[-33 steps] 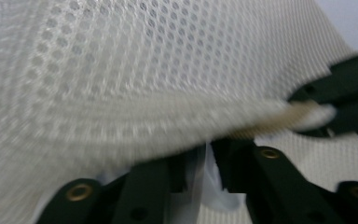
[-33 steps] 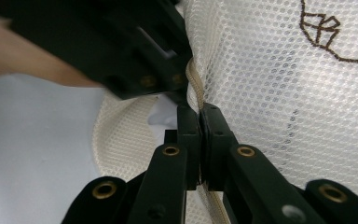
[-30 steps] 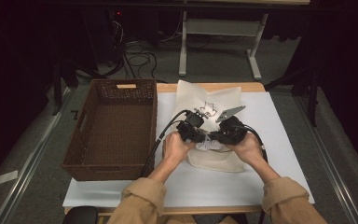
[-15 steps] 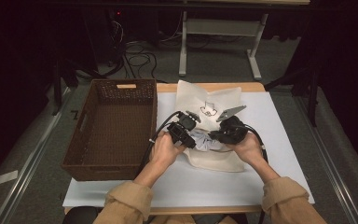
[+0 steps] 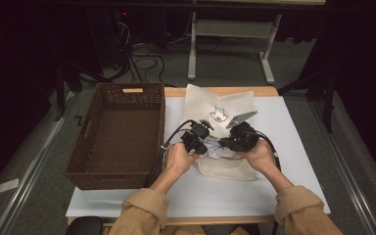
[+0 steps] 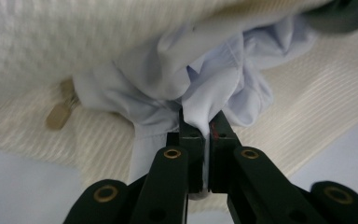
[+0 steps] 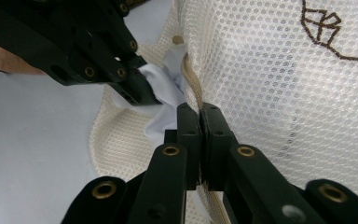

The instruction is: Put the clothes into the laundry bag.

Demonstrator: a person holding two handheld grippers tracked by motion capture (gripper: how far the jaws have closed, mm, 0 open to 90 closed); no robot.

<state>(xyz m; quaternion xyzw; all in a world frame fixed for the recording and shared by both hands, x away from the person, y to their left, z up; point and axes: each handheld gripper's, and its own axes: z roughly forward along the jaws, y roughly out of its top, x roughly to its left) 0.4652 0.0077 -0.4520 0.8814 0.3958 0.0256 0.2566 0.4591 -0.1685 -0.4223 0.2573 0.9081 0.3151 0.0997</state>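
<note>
A cream mesh bag (image 5: 221,108) with a brown stitched figure lies on the white table (image 5: 293,147). A pale blue cloth (image 5: 215,150) is bunched at its mouth. My left gripper (image 6: 205,122) has just been closing and is shut on a fold of that cloth (image 6: 214,84); in the high view this gripper (image 5: 201,143) sits at the cloth's left. My right gripper (image 7: 199,112) is shut on the bag's corded edge (image 7: 192,84), holding up the mesh (image 7: 279,79). In the high view it (image 5: 229,144) sits right of the cloth. The left gripper (image 7: 140,95) also shows in the right gripper view.
A brown wicker basket (image 5: 85,147) stands empty at the table's left side, close to my left hand. Cables trail from both grippers toward the person. A metal table frame (image 5: 225,44) and floor cables lie beyond the far edge.
The left gripper drew a little to the left with its jaws wider, then came back down onto the blue cloth and closed on it. The right gripper stayed put on the bag.
</note>
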